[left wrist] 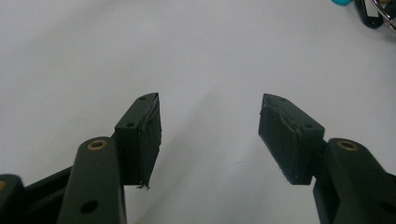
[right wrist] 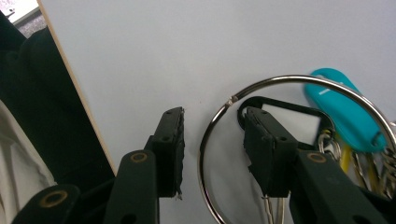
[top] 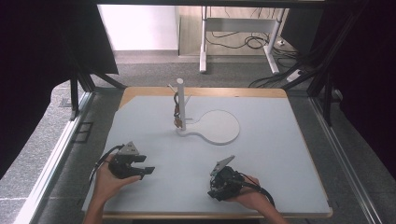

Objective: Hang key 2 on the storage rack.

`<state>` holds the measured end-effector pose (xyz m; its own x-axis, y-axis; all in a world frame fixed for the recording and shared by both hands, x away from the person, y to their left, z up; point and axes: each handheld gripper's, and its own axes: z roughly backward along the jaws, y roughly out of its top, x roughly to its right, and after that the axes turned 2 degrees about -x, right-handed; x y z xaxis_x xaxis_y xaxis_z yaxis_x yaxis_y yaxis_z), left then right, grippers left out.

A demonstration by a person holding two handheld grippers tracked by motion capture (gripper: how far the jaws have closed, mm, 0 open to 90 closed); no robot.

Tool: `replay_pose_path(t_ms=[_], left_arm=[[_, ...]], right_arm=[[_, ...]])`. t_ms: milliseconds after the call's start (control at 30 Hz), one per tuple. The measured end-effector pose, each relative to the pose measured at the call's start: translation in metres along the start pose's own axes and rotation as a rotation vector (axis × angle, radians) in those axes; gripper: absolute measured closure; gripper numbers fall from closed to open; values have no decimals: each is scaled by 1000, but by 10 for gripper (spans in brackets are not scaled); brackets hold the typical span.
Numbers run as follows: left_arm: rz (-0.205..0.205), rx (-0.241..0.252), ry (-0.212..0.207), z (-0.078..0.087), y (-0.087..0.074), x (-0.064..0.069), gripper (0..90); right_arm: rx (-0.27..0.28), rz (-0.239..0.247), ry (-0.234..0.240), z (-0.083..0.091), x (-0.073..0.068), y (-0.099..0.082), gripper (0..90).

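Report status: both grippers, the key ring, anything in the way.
Left gripper open, nothing between jaws. Right gripper open, straddling the key ring's wire, pads not pressing. Ring flat on table. Nothing in the way.

Premises present as a laboratory recording station: a bare tabletop (top: 261,154) enclosed by black curtains (top: 42,51), a dark metal frame (top: 327,93), and loose floor cables (top: 243,42).

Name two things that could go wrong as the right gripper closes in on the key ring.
1. The right gripper straddles only the thin wire of the key ring, which lies flat on the table; the pads may slip off it.
2. The ring lies close to the table edge, so a nudge might push the keys and turquoise fob towards it.
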<state>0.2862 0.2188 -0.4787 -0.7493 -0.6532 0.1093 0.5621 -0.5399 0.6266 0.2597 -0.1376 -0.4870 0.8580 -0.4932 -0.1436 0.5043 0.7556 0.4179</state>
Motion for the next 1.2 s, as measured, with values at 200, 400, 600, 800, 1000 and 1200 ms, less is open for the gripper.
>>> replay_pose_path(t_ms=[200,400,600,800,1000,1200], left_arm=[[8,14,2,5,-1,-2,395],[25,25,-14,4,-4,-4,396],[38,32,-7,7,-7,-8,398],[41,29,-5,6,-8,-8,399],[45,30,-1,7,-10,-10,399],[50,35,0,8,-10,-10,399]], right_arm=[[0,-15,2,-5,1,6,613],[-2,-24,-12,-7,0,10,643],[-6,-44,-40,-7,0,12,714],[-18,-68,-56,-7,1,13,794],[-36,-96,-37,-6,6,12,858],[-39,-105,-3,-2,12,11,874]])
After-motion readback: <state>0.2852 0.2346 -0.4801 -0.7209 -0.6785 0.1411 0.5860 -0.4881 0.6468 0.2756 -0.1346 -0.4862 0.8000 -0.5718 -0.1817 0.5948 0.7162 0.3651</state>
